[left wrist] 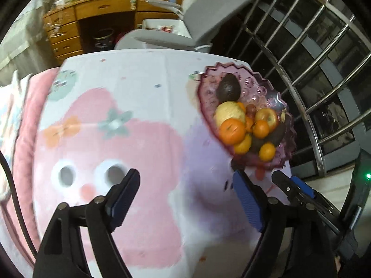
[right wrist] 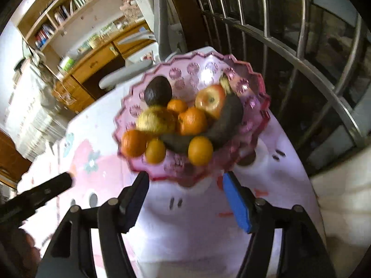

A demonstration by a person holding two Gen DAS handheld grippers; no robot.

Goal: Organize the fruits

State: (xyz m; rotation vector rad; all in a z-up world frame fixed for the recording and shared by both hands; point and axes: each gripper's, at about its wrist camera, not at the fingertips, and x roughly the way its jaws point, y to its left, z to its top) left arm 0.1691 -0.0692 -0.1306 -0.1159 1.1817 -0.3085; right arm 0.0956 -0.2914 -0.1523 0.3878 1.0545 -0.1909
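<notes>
1. My left gripper [left wrist: 185, 192] has its fingers spread wide with nothing between them. Under it lies open cloth: a pink and white cartoon-print tablecloth [left wrist: 129, 106] covering the tabletop.
2. My right gripper [right wrist: 185, 192] is also wide open and holds nothing. Its blue pads frame the near rim of the fruit bowl. Whether the tips touch the rim I cannot tell; the frame is blurred.
3. The pink scalloped glass bowl [right wrist: 204, 69] sits at the right side of the tabletop, near its far right corner, as seen from the left wrist.
4. Bowl contents, all inside the rim: a dark avocado [right wrist: 158, 91] at the far left, a red-yellow apple [right wrist: 209, 99], a yellow pear-like fruit [right wrist: 155, 120], a long dark curved fruit [right wrist: 222, 120], and several oranges [right wrist: 200, 149] crowded along the near edge.
5. The far half of the bowl floor is bare.
6. Open room: the tabletop left of the bowl carries nothing across its width.
7. Limits: a steel window grille [right wrist: 313, 58] stands close behind and right of the bowl. A grey chair [left wrist: 208, 16] and a wooden desk [left wrist: 92, 16] stand beyond the far table edge.
</notes>
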